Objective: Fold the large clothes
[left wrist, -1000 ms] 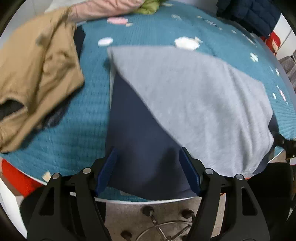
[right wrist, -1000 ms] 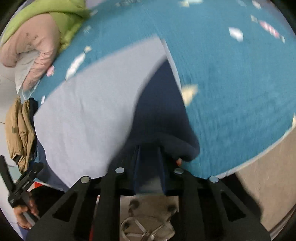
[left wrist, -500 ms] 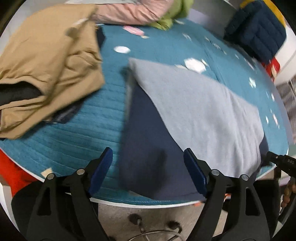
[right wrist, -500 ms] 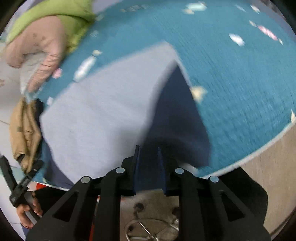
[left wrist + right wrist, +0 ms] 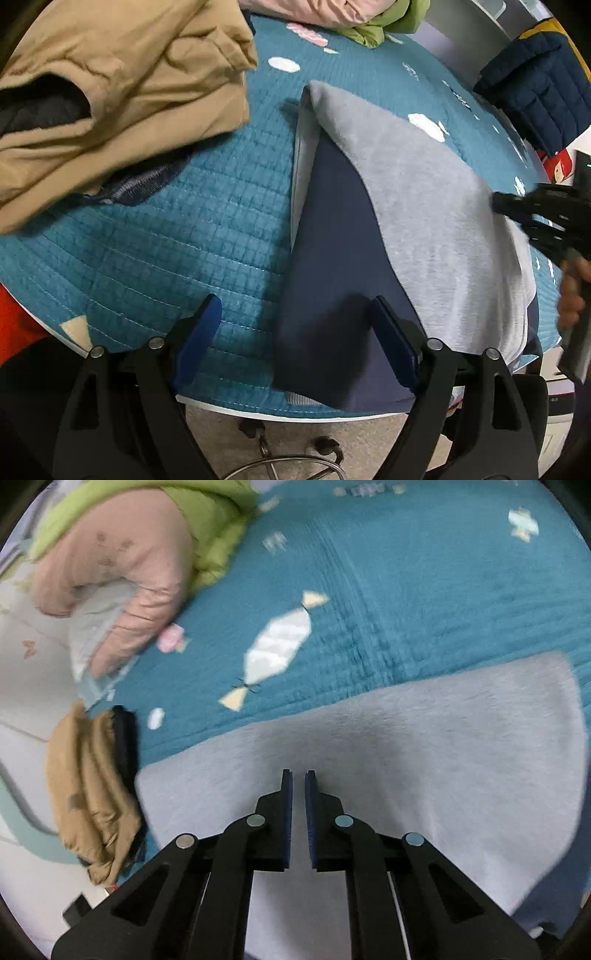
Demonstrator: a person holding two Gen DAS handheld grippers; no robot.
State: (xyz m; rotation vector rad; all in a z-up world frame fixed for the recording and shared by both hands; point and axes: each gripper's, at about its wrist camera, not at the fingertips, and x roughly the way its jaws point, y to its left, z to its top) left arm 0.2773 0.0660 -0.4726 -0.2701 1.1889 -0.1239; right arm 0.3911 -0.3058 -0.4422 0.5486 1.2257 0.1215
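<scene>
Left gripper point(image 5: 295, 325) wide, empty over navy garment point(image 5: 332, 266) edge — right gripper point(image 5: 298, 790) narrow, closing, empty above the grey lining point(image 5: 406, 768).

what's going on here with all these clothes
A person with a gripper in each hand is folding a garment, navy outside and grey inside, on a teal quilted cover. The left gripper hangs wide open over the garment's navy near edge, holding nothing. The right gripper is above the grey panel, its jaws closing with nothing between them. A tan jacket and pink and green clothes lie off to the side.
</scene>
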